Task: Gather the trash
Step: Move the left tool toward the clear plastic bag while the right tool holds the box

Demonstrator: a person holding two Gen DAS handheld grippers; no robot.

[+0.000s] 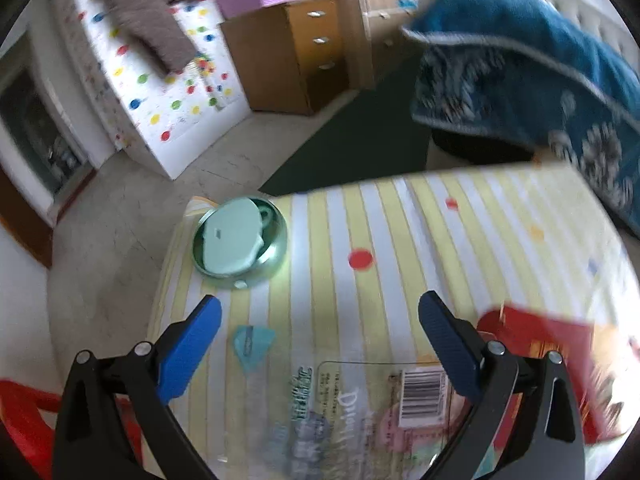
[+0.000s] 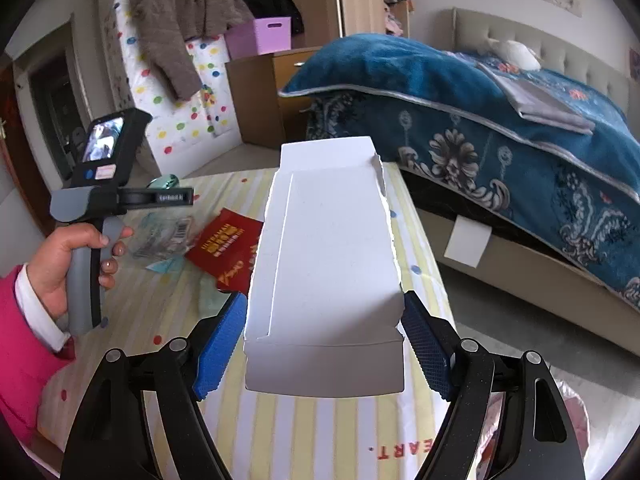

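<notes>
My right gripper [image 2: 322,320] is shut on a torn white cardboard box [image 2: 328,256] and holds it above the striped table [image 2: 312,436]. My left gripper [image 1: 320,316] is open and empty over the table [image 1: 400,232]. Under it lie a clear plastic wrapper with a barcode [image 1: 400,400] and a small teal scrap [image 1: 252,344]. A red packet [image 1: 532,344] lies just right of the left gripper; it also shows in the right wrist view [image 2: 226,246]. The left gripper's body [image 2: 108,184] is held by a hand in the right wrist view.
A round green tin with a mint lid [image 1: 240,240] sits at the table's far left corner. A bed with a blue blanket [image 2: 500,120] stands to the right. A wooden drawer unit [image 1: 292,52] and a dotted white sheet [image 1: 160,92] stand beyond. A red object [image 1: 24,420] is at lower left.
</notes>
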